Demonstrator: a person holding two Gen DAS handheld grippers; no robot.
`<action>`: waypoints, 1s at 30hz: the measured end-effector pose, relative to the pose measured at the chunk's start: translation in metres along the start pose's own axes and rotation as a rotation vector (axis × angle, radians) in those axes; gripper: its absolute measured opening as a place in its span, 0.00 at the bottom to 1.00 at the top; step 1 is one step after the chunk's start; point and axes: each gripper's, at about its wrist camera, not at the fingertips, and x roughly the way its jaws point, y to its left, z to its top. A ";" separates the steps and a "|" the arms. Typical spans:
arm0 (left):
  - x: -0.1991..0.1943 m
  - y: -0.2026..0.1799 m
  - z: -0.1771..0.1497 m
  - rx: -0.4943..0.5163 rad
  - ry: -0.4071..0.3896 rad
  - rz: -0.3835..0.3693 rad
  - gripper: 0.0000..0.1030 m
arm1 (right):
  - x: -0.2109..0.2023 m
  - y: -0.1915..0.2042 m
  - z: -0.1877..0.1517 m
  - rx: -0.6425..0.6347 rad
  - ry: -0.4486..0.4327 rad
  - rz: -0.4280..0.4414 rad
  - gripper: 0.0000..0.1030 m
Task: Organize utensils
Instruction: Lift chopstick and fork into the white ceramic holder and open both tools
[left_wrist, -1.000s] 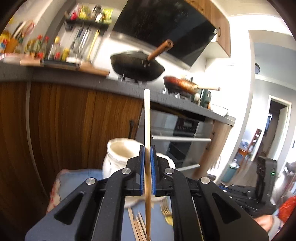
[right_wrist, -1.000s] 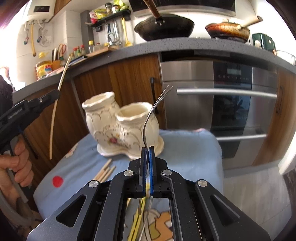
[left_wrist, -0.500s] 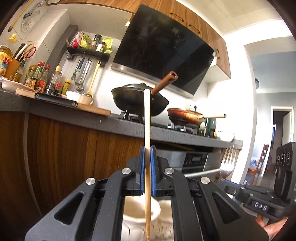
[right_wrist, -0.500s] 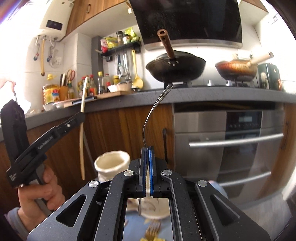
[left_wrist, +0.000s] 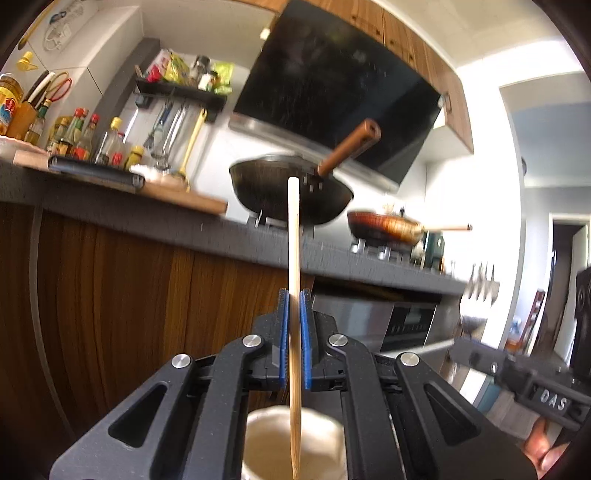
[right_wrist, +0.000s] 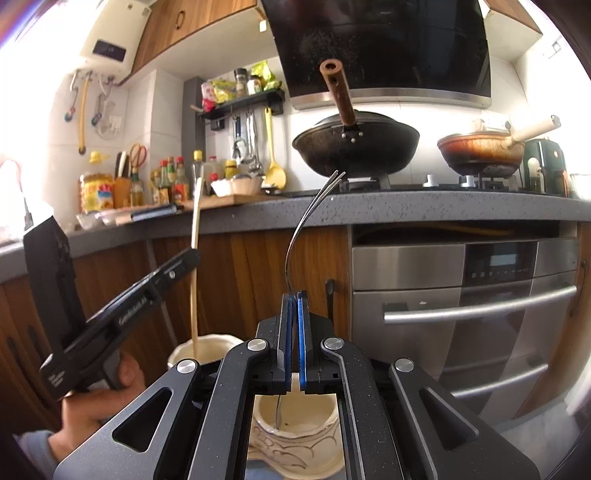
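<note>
A grey counter (right_wrist: 406, 206) ran across the middle of the right wrist view above wooden cabinets (right_wrist: 243, 273) and a steel oven (right_wrist: 480, 306) at right. On the hob behind stood a black wok (right_wrist: 356, 147) and, to its right, a brown pan (right_wrist: 480, 153).

Low in the frame sat a cream two-cup ceramic holder (right_wrist: 295, 439). The left gripper (left_wrist: 294, 328) was clamped on a wooden chopstick (left_wrist: 294, 240), held upright with its lower end over the holder's left cup (right_wrist: 207, 349). The right gripper (right_wrist: 294, 332) was closed tight on a metal fork (right_wrist: 314, 210), tines up and curving right, its handle end down inside the right cup. A hand (right_wrist: 96, 406) gripped the left tool at lower left.
</note>
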 end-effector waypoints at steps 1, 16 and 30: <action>-0.001 0.000 -0.005 0.001 0.021 0.004 0.06 | 0.004 0.001 -0.004 -0.013 0.009 -0.009 0.03; -0.005 -0.018 -0.040 0.132 0.290 0.086 0.06 | 0.038 0.009 -0.038 -0.085 0.185 0.003 0.03; 0.004 -0.013 -0.042 0.133 0.348 0.156 0.06 | 0.065 0.005 -0.059 -0.041 0.269 0.024 0.04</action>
